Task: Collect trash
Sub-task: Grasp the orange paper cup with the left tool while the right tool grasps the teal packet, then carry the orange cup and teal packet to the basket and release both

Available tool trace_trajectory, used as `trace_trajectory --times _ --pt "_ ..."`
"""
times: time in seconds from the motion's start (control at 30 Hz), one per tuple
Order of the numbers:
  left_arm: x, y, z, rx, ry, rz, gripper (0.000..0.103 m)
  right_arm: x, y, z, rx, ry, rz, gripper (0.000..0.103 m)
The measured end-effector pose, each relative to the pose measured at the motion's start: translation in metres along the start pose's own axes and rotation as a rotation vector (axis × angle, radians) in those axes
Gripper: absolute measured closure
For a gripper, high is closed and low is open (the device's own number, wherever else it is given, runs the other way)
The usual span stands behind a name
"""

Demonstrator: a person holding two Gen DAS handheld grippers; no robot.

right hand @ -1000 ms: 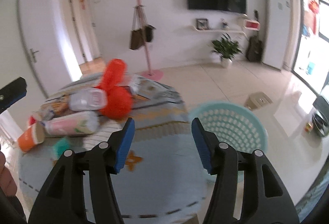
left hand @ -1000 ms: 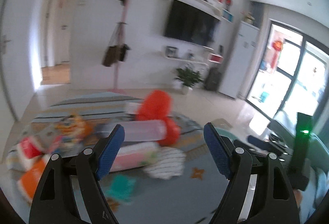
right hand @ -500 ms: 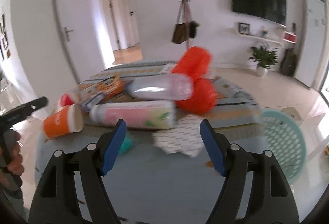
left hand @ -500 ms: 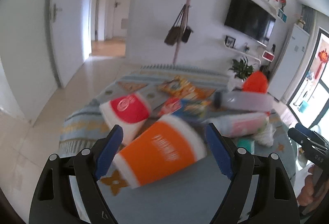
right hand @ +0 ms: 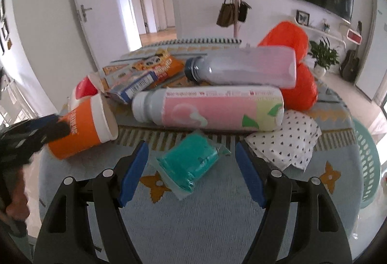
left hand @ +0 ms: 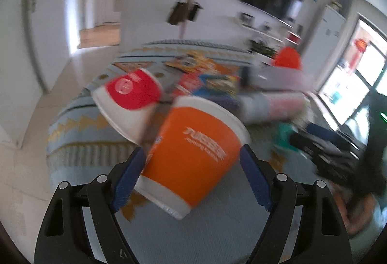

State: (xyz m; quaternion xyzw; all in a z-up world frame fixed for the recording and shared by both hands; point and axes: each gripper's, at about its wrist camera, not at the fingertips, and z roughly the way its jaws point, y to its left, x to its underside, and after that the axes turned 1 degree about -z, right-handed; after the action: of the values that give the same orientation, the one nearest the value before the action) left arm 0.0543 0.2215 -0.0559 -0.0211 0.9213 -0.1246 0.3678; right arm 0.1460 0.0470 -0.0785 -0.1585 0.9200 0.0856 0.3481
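Left wrist view: your left gripper (left hand: 192, 164) is standing with jaws apart around the orange paper cup (left hand: 193, 160), lying on its side on the blue patterned cloth (left hand: 79, 133); its white lettering is blurring past reading. Your right gripper (right hand: 192, 166) is spreading wide around a crinkly teal packet (right hand: 191, 162), just before a smooth pink-labelled bottle (right hand: 212, 106) and a polka-dot wrapper (right hand: 285, 140).

An orange paper cup (left hand: 193, 157) lies on its side near the desk's left edge, a red cup (left hand: 130, 94) beside it. Mid-desk lie a pink-labelled bottle (right hand: 208, 108), a grey bottle (right hand: 241, 68), snack packets (right hand: 145, 72), a teal packet (right hand: 188, 162), a dotted napkin (right hand: 283, 140) and an orange bag (right hand: 292, 65).
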Motion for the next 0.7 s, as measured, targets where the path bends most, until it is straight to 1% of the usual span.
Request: trace_trajectory --times 0.03,0.07,0.13,0.17,0.2,0.23,0.27,0.33,0.4,0.47,0.5,0.57,0.67,0.7 --pt "0.006 -0.006 -0.005 0.028 0.006 0.019 0.026 0.000 -0.004 0.004 -0.002 0.014 0.019 0.033" --pt "0.010 -0.011 -0.008 0.041 0.007 0.036 0.025 -0.001 -0.007 0.006 -0.014 0.026 0.036 0.033" --pt "0.013 -0.019 -0.011 0.046 0.009 0.068 0.022 -0.003 -0.014 0.016 -0.044 0.062 0.079 0.033" --pt "0.013 -0.020 -0.009 0.037 0.016 0.072 0.021 -0.003 -0.015 0.022 -0.048 0.080 0.096 0.033" --pt "0.011 -0.020 -0.005 0.019 0.025 0.068 0.018 -0.003 -0.016 0.025 -0.047 0.091 0.105 0.033" --pt "0.009 -0.020 -0.001 -0.005 0.031 0.064 0.018 -0.002 -0.015 0.029 -0.039 0.102 0.110 0.033" --pt "0.007 -0.020 0.005 -0.036 0.039 0.060 0.018 -0.002 -0.013 0.030 -0.019 0.096 0.097 0.033" --pt "0.003 -0.021 0.017 -0.059 0.055 0.061 0.018 -0.001 -0.006 0.031 0.015 0.099 0.066 0.033" --pt "0.000 -0.020 0.026 -0.067 0.065 0.055 0.018 0.000 -0.003 0.031 0.033 0.097 0.051 0.037" --pt "0.000 -0.021 0.031 -0.068 0.076 0.050 0.020 0.000 -0.004 0.030 0.038 0.091 0.047 0.052" --pt "0.000 -0.022 0.033 -0.071 0.081 0.045 0.022 0.001 -0.006 0.028 0.036 0.088 0.053 0.056" --pt "0.001 -0.024 0.037 -0.094 0.088 0.033 0.024 0.003 -0.009 0.027 0.030 0.086 0.051 0.059" --pt "0.005 -0.034 0.033 -0.137 0.062 0.061 0.027 0.007 -0.014 0.022 0.015 0.080 0.055 0.061" --pt "0.007 -0.038 0.031 -0.146 0.054 0.070 0.030 0.009 -0.015 0.021 0.011 0.078 0.056 0.061"
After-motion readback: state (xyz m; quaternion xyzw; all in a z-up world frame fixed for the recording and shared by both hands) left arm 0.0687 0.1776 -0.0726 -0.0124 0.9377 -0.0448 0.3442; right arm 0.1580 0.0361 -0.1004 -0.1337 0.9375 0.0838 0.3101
